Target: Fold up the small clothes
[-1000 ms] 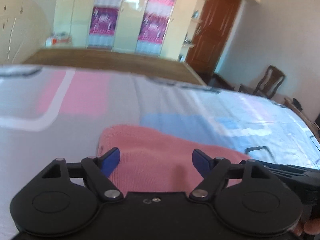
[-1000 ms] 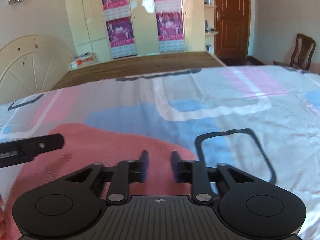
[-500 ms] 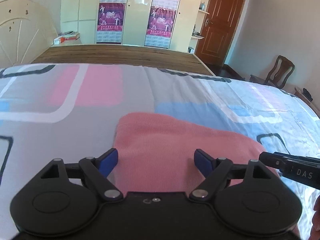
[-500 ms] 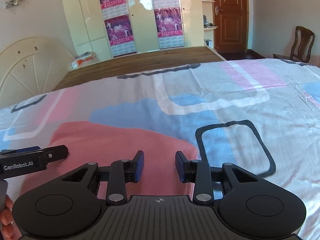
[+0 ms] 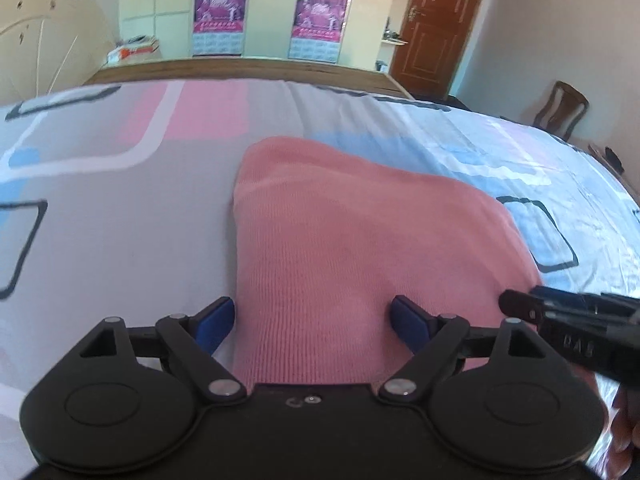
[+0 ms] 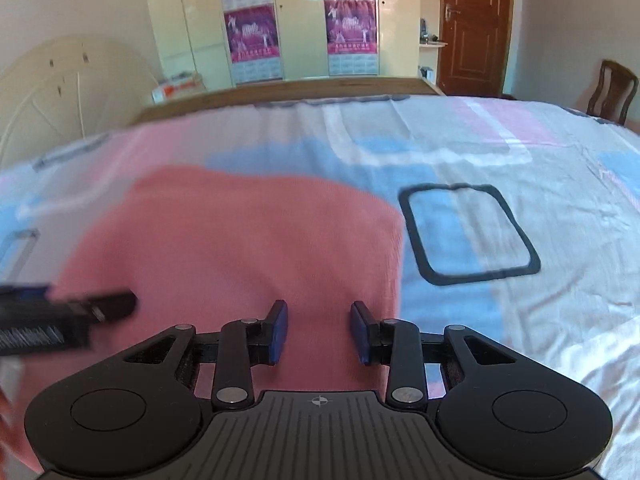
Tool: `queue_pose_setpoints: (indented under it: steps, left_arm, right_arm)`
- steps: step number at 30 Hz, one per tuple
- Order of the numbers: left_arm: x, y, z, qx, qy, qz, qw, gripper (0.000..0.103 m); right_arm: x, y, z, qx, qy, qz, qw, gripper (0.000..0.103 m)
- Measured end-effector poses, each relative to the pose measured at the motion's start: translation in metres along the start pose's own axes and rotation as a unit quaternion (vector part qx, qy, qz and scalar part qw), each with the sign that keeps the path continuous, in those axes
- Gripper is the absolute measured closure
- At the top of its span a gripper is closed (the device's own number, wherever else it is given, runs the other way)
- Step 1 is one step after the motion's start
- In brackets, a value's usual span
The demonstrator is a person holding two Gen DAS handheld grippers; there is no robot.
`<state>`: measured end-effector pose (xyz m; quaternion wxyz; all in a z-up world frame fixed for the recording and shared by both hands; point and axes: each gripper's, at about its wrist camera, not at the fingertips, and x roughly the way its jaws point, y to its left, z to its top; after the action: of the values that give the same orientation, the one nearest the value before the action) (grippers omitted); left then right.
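Observation:
A pink knitted garment (image 5: 340, 232) lies flat on the patterned bedsheet (image 5: 120, 208), folded into a rough rectangle. My left gripper (image 5: 312, 312) hovers over its near left part. Its jaws are opening and stand wide, with the blue pads (image 5: 214, 320) clear of the cloth. In the right wrist view the same garment (image 6: 240, 240) fills the left half. My right gripper (image 6: 319, 314) is open over its near right edge with a modest gap and pinches nothing. A finger (image 5: 532, 306) of the right gripper shows at the left view's right side.
The bedsheet (image 6: 520, 200) stretches to the right with a dark square outline (image 6: 468, 236) beside the garment. A cream headboard (image 5: 44, 40) stands at the left. Behind the bed are a wardrobe with posters (image 6: 252, 32), a brown door (image 6: 472, 24) and a wooden chair (image 6: 612, 88).
Both grippers have shifted across the bed, so more of the pink garment shows ahead of them. The left jaws have spread wider. The right jaws widened slightly a second ago, then held.

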<state>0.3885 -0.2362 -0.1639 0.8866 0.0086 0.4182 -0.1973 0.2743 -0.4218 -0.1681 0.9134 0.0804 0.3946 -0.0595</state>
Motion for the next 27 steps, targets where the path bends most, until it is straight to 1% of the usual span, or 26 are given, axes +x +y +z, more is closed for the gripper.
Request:
queue_pose_setpoints:
  steps: [2, 5, 12, 17, 19, 21, 22, 23, 24, 26, 27]
  left_arm:
    - [-0.002, -0.002, 0.001, 0.005, -0.001, 0.005, 1.0, 0.017]
    - [-0.007, -0.005, 0.0, 0.014, 0.0, 0.005, 0.9999, 0.019]
    - [-0.025, -0.011, -0.011, 0.027, -0.002, -0.002, 0.9996, 0.018]
    - [-0.036, -0.012, -0.025, 0.039, 0.004, -0.009, 0.9992, 0.017]
    - [-0.037, -0.01, -0.033, 0.042, 0.016, -0.015, 0.9989, 0.017]
    - [-0.04, -0.004, -0.039, 0.029, 0.028, -0.028, 0.9988, 0.017]
    - [-0.041, 0.0, -0.043, 0.023, 0.037, -0.038, 0.9983, 0.017]
    - [-0.04, 0.002, -0.046, 0.022, 0.047, -0.044, 0.9977, 0.017]
    - [-0.039, 0.002, -0.051, 0.027, 0.053, -0.048, 0.9971, 0.018]
    - [-0.038, 0.003, -0.058, 0.044, 0.056, -0.052, 0.9962, 0.017]
    - [-0.038, 0.002, -0.059, 0.053, 0.052, -0.053, 0.9958, 0.017]
  right_arm:
    - [-0.005, 0.001, 0.001, -0.006, -0.001, -0.003, 1.0, 0.069]
    - [-0.022, 0.001, 0.001, 0.009, -0.015, 0.01, 1.0, 0.068]
    - [-0.056, 0.004, -0.02, 0.005, -0.03, 0.019, 0.999, 0.068]
    - [-0.059, 0.01, -0.044, -0.007, -0.014, -0.006, 1.0, 0.069]
    - [-0.055, 0.012, -0.053, -0.019, -0.001, -0.024, 1.0, 0.069]
    - [-0.06, 0.017, -0.054, -0.017, -0.005, -0.037, 0.999, 0.069]
    - [-0.065, 0.017, -0.053, -0.009, -0.01, -0.034, 0.999, 0.069]
    - [-0.07, 0.02, -0.053, -0.004, -0.017, -0.033, 0.999, 0.069]
    - [-0.072, 0.023, -0.055, -0.006, -0.014, -0.04, 0.999, 0.069]
    - [-0.063, 0.024, -0.063, -0.013, 0.017, -0.058, 0.998, 0.069]
    - [-0.06, 0.021, -0.068, -0.003, 0.024, -0.06, 0.998, 0.069]
